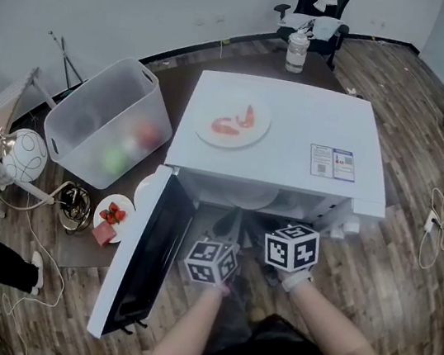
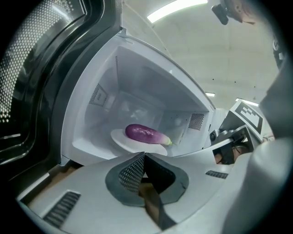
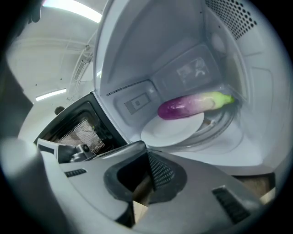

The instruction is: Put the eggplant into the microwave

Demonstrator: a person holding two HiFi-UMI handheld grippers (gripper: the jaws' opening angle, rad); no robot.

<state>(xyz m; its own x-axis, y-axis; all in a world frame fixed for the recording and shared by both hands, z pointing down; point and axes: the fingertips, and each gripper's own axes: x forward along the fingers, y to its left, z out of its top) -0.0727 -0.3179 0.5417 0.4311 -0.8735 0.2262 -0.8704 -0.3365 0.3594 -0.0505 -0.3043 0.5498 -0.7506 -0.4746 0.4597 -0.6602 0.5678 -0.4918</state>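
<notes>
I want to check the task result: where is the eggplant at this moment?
In both gripper views, the eggplant lies on a white plate inside the open microwave, near the middle of its floor, with the green stem pointing right.

Nothing here can be read. The white box-shaped microwave [image 1: 297, 126] bears a small rectangular sticker [image 1: 332, 162], white and blue, on its top near the right front corner, but its print is too small to make out.

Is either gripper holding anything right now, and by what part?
Nothing is held. The left gripper and right gripper are both shut and empty; the eggplant lies on the plate inside the microwave.
</notes>
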